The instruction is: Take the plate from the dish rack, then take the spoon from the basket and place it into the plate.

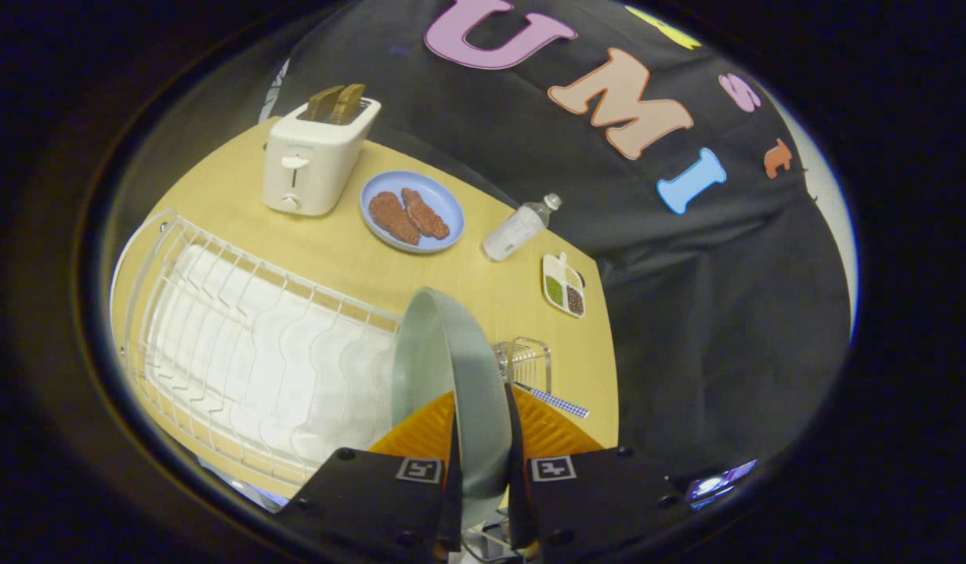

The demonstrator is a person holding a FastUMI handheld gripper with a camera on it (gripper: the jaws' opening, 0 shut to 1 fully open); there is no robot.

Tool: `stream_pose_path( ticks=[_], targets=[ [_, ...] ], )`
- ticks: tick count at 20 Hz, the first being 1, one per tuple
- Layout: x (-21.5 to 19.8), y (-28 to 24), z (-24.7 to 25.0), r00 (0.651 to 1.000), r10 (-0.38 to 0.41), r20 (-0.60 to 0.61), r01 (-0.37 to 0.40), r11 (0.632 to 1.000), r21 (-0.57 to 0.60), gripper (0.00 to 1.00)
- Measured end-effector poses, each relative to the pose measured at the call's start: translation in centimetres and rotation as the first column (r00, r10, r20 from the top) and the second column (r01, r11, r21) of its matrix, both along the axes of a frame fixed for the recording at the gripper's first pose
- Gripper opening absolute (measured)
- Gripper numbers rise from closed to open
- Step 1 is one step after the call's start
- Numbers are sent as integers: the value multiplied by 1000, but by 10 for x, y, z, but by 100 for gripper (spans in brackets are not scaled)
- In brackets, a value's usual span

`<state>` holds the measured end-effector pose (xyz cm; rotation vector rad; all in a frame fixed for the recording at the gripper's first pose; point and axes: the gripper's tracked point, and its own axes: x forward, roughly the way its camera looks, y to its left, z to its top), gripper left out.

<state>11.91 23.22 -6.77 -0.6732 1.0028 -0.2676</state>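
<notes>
A pale grey-green plate [451, 368] stands on edge between my two orange fingers [424, 431], which press on it from both sides. My gripper [481, 439] is shut on the plate and holds it above the right end of the white wire dish rack [240, 337]. Just right of the plate, a small wire basket [526, 360] is fixed to the rack's end. A spoon handle [557, 401] with a blue checked pattern sticks out of it toward the right. The spoon's bowl is hidden.
On the wooden table [498, 294] beyond the rack stand a white toaster [314, 157] with two slices in it, a blue plate with brown food [412, 211], a lying water bottle [522, 227] and a small divided dish [563, 286]. The table's right edge runs just beside the basket.
</notes>
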Motion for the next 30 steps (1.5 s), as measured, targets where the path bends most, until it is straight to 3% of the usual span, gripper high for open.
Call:
stream_pose_path(
  ticks=[4, 8, 11, 17, 22, 30],
  targets=[
    [3, 2, 8, 1000, 9, 20, -9, 1000, 5, 27],
    [4, 9, 28, 998, -3, 66, -7, 988, 154, 27],
    [3, 3, 49, 993, -23, 113, -10, 959, 282, 27],
    [-21, -57, 91, 965, -165, 204, 12, 805, 593, 27],
    [-60, -116, 93, 936, -277, 217, 20, 658, 753, 27],
    [-112, -194, 15, 910, -385, 155, 96, 559, 824, 27]
  ],
)
